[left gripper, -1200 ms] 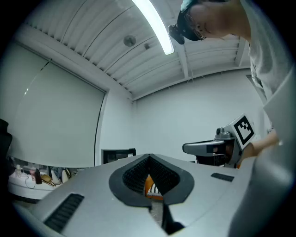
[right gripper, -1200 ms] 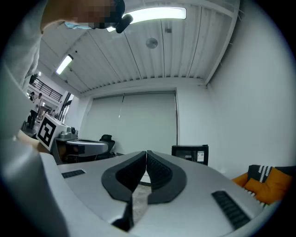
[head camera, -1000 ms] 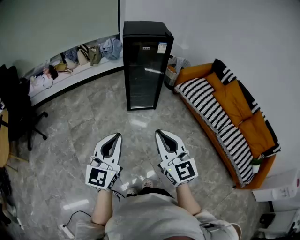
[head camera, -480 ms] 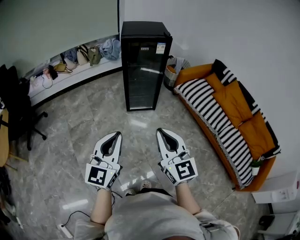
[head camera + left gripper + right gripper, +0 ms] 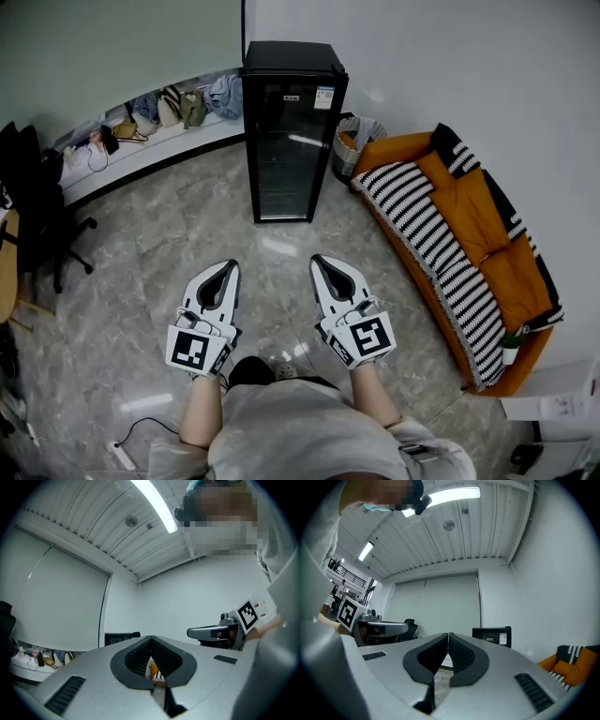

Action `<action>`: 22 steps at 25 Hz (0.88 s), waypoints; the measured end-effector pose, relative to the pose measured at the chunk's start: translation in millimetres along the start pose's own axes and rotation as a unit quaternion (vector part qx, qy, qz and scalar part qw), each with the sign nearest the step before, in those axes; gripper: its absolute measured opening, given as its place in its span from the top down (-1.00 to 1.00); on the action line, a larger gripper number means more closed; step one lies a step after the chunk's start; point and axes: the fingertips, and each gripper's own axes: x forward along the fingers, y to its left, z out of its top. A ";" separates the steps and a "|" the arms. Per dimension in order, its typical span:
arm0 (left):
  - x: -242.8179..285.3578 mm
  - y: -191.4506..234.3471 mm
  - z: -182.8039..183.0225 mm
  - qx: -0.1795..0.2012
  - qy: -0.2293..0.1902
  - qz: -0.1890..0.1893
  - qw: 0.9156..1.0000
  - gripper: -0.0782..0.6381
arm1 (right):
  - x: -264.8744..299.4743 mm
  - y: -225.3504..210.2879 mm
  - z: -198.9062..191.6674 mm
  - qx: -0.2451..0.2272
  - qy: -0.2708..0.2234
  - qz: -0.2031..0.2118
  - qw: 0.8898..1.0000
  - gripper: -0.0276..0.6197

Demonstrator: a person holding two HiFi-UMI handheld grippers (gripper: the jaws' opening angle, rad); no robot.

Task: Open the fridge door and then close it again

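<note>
A tall black fridge [image 5: 291, 131] with a dark glass door stands shut against the far wall, well ahead of both grippers. My left gripper [image 5: 232, 264] and right gripper [image 5: 315, 258] are held side by side over the marble floor, pointing level toward the fridge, both shut with nothing between the jaws. In the left gripper view the jaw tips of the left gripper [image 5: 151, 638] meet, and the fridge [image 5: 121, 638] shows small behind them. In the right gripper view the right gripper [image 5: 448, 633] is likewise shut, with the fridge [image 5: 492, 635] off to its right.
An orange sofa [image 5: 487, 234] with a striped blanket runs along the right wall. A basket [image 5: 354, 136] sits between fridge and sofa. A ledge with bags [image 5: 150, 117] curves along the left, with an office chair [image 5: 37, 216] and a power strip [image 5: 122, 455] nearer.
The person has stepped a little forward and both grippers have come slightly nearer the fridge. Both stay shut and empty.
</note>
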 end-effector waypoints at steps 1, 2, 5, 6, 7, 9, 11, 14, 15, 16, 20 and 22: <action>1.6 0.4 -1.3 0.000 0.002 0.001 1.000 0.74 | 1.4 -2.4 -1.3 0.003 0.000 0.001 1.000 0.86; 3.4 0.9 -2.9 0.000 0.005 0.002 1.000 0.74 | 2.8 -5.0 -2.7 0.007 0.001 0.001 1.000 0.86; 13.4 6.3 -5.1 -0.003 0.006 0.004 1.000 0.74 | 10.5 -13.6 -7.2 0.012 0.001 0.002 1.000 0.86; 18.9 9.7 -2.7 -0.006 -0.002 0.006 1.000 0.74 | 14.5 -16.7 -8.7 0.013 0.002 0.002 1.000 0.86; 24.8 13.6 0.6 -0.009 -0.013 0.009 1.000 0.74 | 18.9 -19.6 -10.3 0.013 0.003 0.002 1.000 0.86; 36.1 21.3 2.2 -0.011 -0.024 0.011 1.000 0.74 | 28.5 -25.0 -13.8 0.013 0.005 0.002 1.000 0.86; 48.1 28.9 -0.9 -0.011 -0.022 0.007 1.000 0.74 | 39.2 -32.0 -16.7 0.012 0.007 0.000 1.000 0.86; 71.6 45.5 -2.6 -0.012 -0.021 0.000 1.000 0.74 | 62.1 -45.4 -18.1 0.013 0.009 -0.006 1.000 0.86; 79.8 52.9 -2.4 -0.012 -0.022 -0.003 1.000 0.74 | 71.7 -49.6 -18.5 0.012 0.009 -0.008 1.000 0.86; 88.0 60.8 -2.4 -0.012 -0.024 -0.006 1.000 0.74 | 81.7 -53.6 -19.0 0.012 0.009 -0.010 1.000 0.86; 117.6 92.2 -11.8 -0.010 -0.009 -0.022 1.000 0.74 | 120.5 -69.7 -22.4 0.013 0.008 -0.023 1.000 0.86; 131.8 110.2 -13.0 -0.009 -0.010 -0.028 1.000 0.74 | 140.9 -76.4 -24.0 0.013 0.007 -0.030 0.999 0.86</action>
